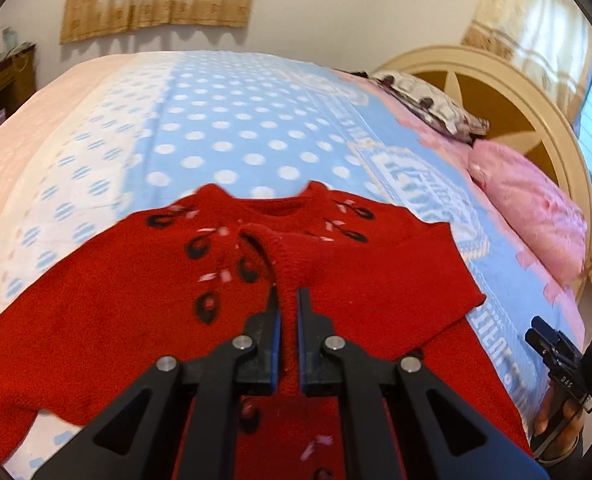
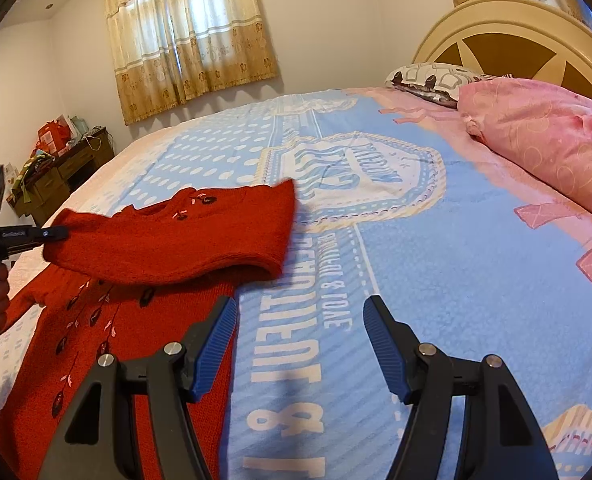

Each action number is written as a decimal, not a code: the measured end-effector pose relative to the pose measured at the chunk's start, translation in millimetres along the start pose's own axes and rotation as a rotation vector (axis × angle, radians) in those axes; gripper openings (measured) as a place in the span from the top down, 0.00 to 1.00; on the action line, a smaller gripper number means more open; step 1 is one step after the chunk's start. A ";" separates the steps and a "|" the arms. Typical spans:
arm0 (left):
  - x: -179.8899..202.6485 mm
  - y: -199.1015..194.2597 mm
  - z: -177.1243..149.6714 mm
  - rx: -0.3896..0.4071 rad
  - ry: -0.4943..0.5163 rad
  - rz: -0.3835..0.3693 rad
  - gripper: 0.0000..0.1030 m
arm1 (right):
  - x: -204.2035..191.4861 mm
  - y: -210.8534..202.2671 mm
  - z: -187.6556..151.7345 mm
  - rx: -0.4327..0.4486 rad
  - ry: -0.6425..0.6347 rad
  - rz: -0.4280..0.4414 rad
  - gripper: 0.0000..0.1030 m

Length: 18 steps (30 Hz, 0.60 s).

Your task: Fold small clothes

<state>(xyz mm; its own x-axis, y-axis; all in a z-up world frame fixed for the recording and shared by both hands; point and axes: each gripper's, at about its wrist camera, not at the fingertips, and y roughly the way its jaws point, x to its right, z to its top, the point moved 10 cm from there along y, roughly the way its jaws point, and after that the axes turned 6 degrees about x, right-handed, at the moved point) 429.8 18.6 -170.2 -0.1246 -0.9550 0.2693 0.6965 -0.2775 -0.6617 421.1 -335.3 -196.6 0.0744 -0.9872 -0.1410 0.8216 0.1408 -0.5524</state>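
A small red knitted sweater (image 1: pixel 127 304) with dark embroidered motifs lies on the blue bedspread (image 1: pixel 235 132). My left gripper (image 1: pixel 287 300) is shut on the cuff of the sweater's right sleeve (image 1: pixel 360 280) and holds it folded across the body. In the right wrist view the lifted sleeve (image 2: pixel 167 240) hangs over the sweater body (image 2: pixel 95 360), with the left gripper (image 2: pixel 51 233) at its left end. My right gripper (image 2: pixel 300 312) is open and empty, above the bedspread (image 2: pixel 436 300) just right of the sweater's edge.
A pink pillow (image 2: pixel 556 144) and a patterned pillow (image 2: pixel 432 80) lie by the cream headboard (image 2: pixel 508 16) at the right. A wooden dresser (image 2: pixel 59 180) with clutter stands far left. Curtained windows (image 2: pixel 187 36) are on the far wall.
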 end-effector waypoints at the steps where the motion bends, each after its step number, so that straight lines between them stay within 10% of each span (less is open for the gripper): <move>1: -6.8 -3.8 -1.3 0.006 -0.016 0.002 0.94 | 0.0 0.2 -0.2 -0.001 -0.001 0.000 0.35; 18: -82.5 -8.3 -58.0 -0.014 -0.189 0.056 0.94 | -2.8 6.6 -6.2 -0.028 -0.008 -0.004 0.35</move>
<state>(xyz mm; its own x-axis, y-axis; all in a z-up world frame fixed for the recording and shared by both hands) 393.3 93.5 -227.5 0.0499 -0.9327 0.3571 0.6887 -0.2268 -0.6887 422.8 -331.1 -204.9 0.0760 -0.9883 -0.1321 0.8059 0.1389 -0.5756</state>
